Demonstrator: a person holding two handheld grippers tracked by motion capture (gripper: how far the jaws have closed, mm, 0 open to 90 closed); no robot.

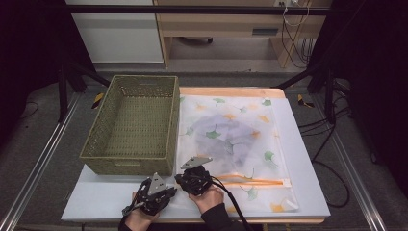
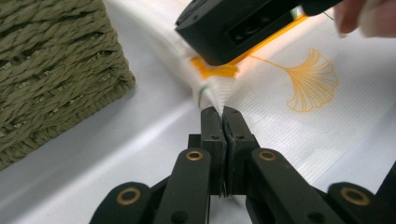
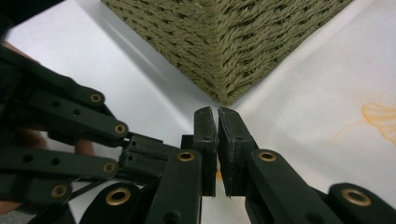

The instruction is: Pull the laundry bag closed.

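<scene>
Opening the mesh laundry bag [image 1: 231, 144], which lies flat on the bench [image 1: 308, 192] just beside the woven basket [image 1: 130, 125] with a garment showing dimly through it, is best done with the fabric kept taut along the orange zipper [image 1: 255, 181]. The left tool [image 2: 223, 114] is pressed together on a fold of the bag's near corner and should be held steady as the anchor. The right tool [image 3: 217, 116] is nearly closed at the zipper's end; whether the pull is caught cannot be told, so that should be confirmed before anything is drawn.
</scene>
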